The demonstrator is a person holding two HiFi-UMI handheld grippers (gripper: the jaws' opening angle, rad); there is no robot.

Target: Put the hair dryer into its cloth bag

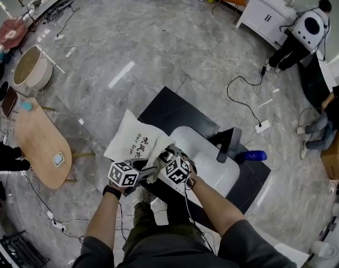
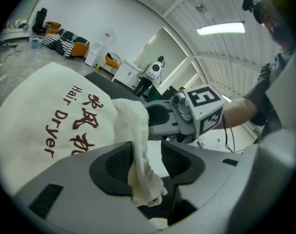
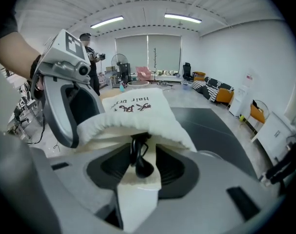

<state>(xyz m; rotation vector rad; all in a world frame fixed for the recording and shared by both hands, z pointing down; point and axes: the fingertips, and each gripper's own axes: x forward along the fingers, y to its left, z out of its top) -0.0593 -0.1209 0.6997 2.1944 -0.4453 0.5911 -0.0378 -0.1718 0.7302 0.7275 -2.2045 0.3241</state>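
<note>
Keeping the mouth of the cloth bag [image 3: 138, 108] lifted, my right gripper [image 3: 144, 165] pinches its lip with a black cord [image 3: 138, 152], while my left gripper [image 2: 148, 162] stands spread, cloth loose between.

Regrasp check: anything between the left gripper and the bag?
Nothing visible. The bag's bunched cloth hangs between the left gripper's open jaws, against one pad with a gap to the other. The right gripper sits just beyond, not between.

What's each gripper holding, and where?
Right gripper pinches the cloth bag at its mouth hem. Left gripper is open, hem loose between its jaws.
</note>
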